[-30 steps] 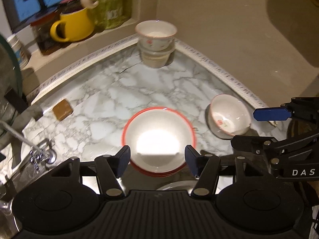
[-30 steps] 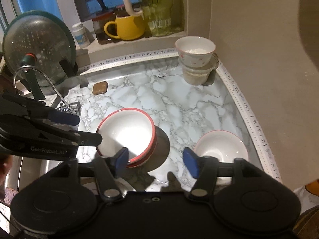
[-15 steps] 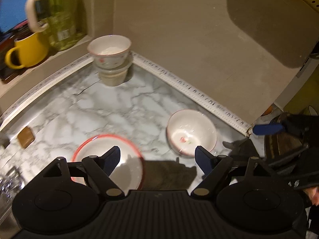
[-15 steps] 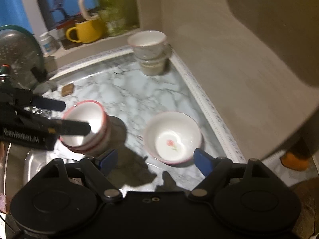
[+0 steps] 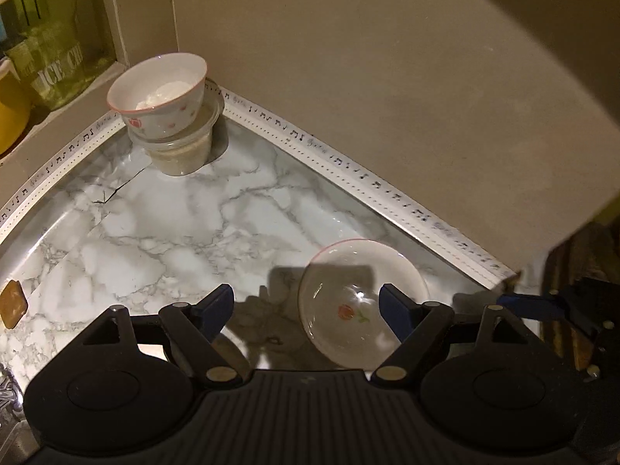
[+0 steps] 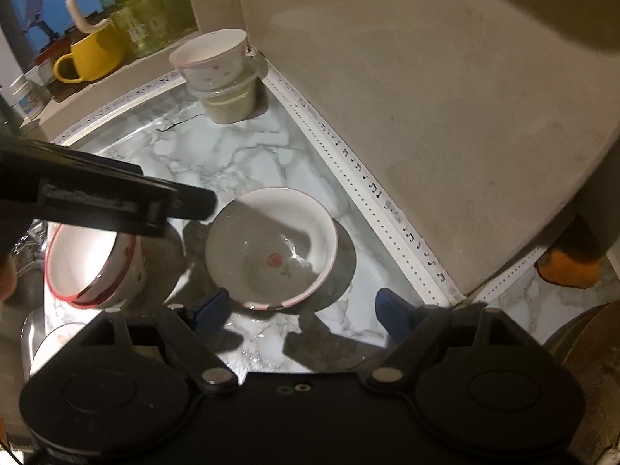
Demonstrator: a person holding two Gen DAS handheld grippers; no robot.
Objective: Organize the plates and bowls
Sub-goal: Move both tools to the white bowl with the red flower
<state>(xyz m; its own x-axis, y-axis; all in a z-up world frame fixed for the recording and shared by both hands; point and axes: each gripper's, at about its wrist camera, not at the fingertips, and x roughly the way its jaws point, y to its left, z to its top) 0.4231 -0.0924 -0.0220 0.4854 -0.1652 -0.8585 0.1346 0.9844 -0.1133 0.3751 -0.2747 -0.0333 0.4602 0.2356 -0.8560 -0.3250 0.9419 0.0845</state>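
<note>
On the green glass pitcher (image 5: 58,66) at the window ledge, pale capital letters read "ICE CH", and the rest of the word is cut off; above it there is smaller print which I cannot read. Along the white border strip (image 5: 348,166) at the edge of the marble counter runs a row of small black music notes. Other readable text I do not find.
</note>
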